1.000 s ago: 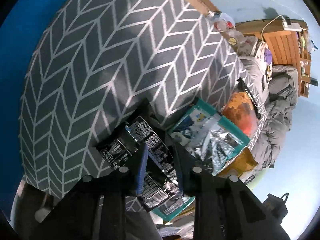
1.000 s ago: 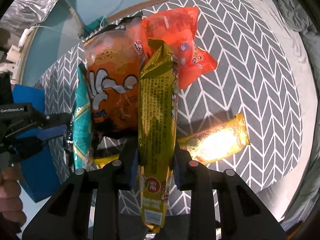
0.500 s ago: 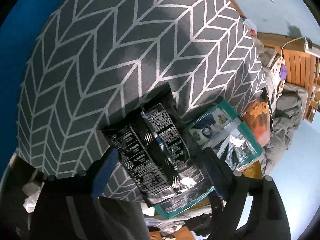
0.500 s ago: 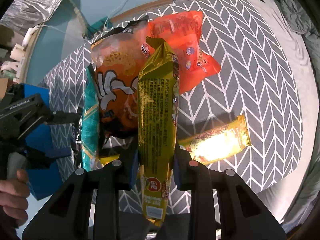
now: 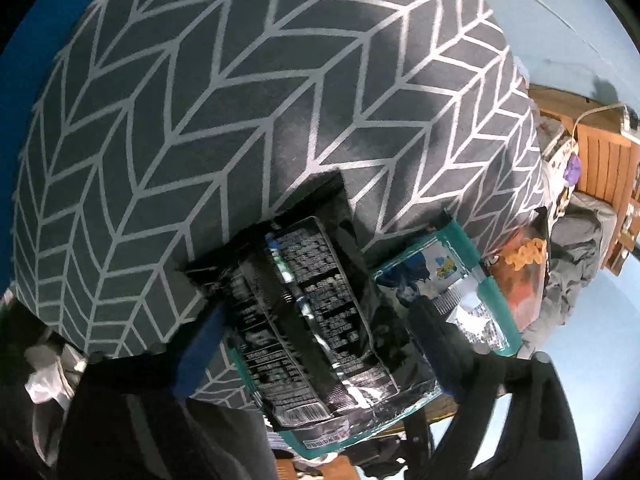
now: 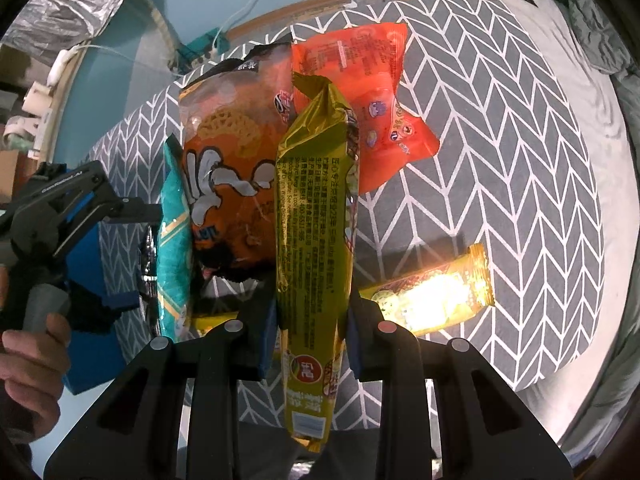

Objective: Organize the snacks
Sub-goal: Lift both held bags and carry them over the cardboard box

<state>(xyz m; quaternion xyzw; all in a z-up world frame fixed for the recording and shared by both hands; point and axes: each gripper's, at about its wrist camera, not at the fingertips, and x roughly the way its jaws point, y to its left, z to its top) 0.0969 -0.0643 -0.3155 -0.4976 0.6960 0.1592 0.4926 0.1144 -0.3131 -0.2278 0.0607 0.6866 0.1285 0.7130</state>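
In the left wrist view, my left gripper is open, its jaws wide on either side of a black snack packet that lies on a grey chevron-patterned cloth. A teal packet lies under and to the right of it, with an orange chip bag beyond. In the right wrist view, my right gripper is shut on a long gold snack packet, held above the cloth. Below it lie the orange chip bag, a red packet, the teal packet and a yellow bar packet.
The left gripper's body and the hand holding it show at the left of the right wrist view. A wooden frame and cables run along the far edge of the cloth. Grey bedding lies to the right. Wooden furniture stands at the right.
My left gripper has opened and let go of the black packet, which now lies on the cloth. My right gripper still holds the gold packet, and has lifted slightly.
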